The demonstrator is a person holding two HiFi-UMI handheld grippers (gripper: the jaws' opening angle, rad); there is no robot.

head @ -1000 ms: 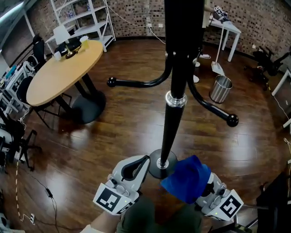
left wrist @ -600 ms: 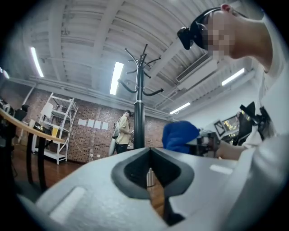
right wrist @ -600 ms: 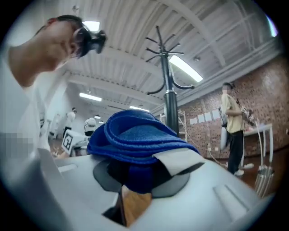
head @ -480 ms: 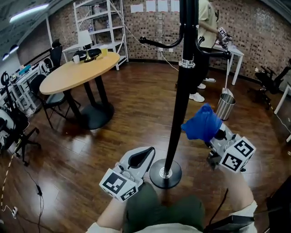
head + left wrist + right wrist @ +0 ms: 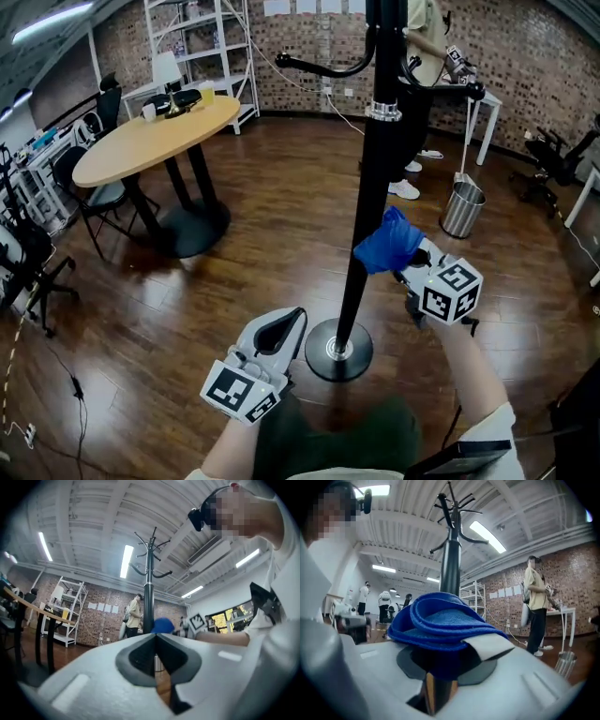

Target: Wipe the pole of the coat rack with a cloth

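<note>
- right gripper (image 5: 412, 270) clamped on the blue cloth (image 5: 386, 242); the cloth bunches ahead of its jaws, at the right side of the pole (image 5: 368, 216). contact looks likely but is not certain.
- left gripper (image 5: 279, 330) has its jaws together with nothing between; it sits low, with the rack base (image 5: 337, 350) just to its right.
- risk: the rack is unbraced, so a sideways push from the cloth could rock it.
- risk: only a fold is pinched, so drag along the pole could pull the cloth free.
</note>
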